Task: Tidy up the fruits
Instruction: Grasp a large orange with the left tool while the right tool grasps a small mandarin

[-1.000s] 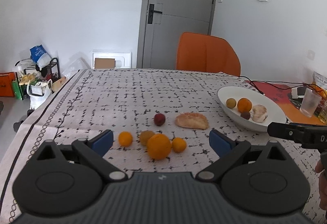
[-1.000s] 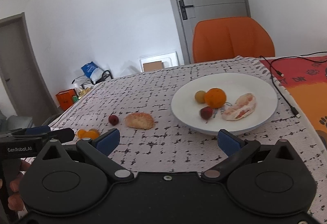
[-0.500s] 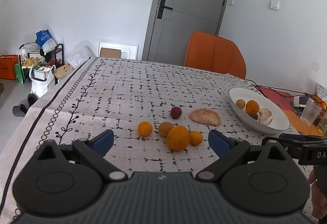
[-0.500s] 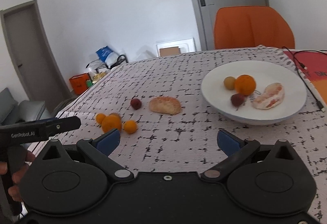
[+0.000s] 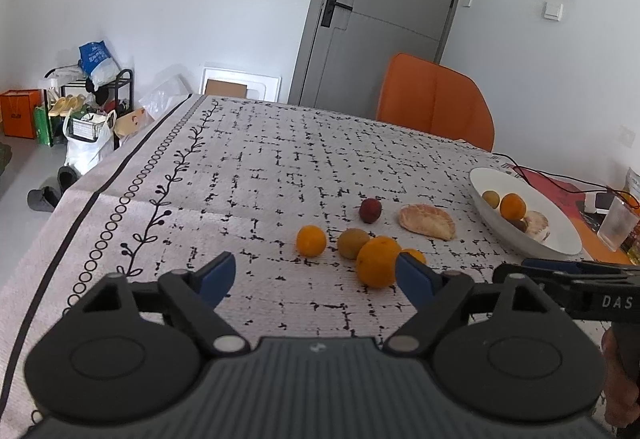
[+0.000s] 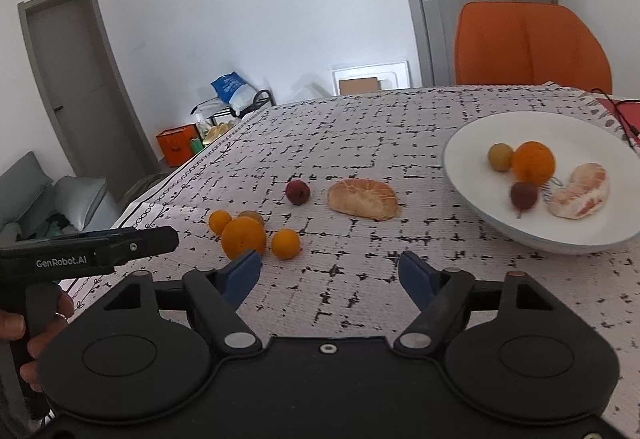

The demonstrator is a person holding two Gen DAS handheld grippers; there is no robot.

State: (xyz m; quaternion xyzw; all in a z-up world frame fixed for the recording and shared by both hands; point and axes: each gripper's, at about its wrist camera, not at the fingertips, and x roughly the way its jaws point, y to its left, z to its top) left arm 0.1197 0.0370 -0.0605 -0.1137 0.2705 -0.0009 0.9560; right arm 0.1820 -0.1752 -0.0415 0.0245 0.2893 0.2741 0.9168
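left hand-held gripper (image 5: 316, 277) spread wide and empty, big orange (image 5: 377, 261) just ahead by its right fingertip, right hand-held gripper (image 6: 331, 276) likewise spread — white plate (image 6: 472, 175) of fruit ahead-right on the worktop (image 5: 256, 175)

Right tool (image 6: 330, 275) wide open above the counter (image 6: 360, 143), blue pads apart, nothing between. At eleven o'clock, large orange (image 6: 243, 237) touching two small ones. Peeled segment (image 6: 363, 198) at twelve. White plate (image 6: 472, 159) at two o'clock, holding four fruits. Left tool (image 6: 166, 239) poking in at nine.
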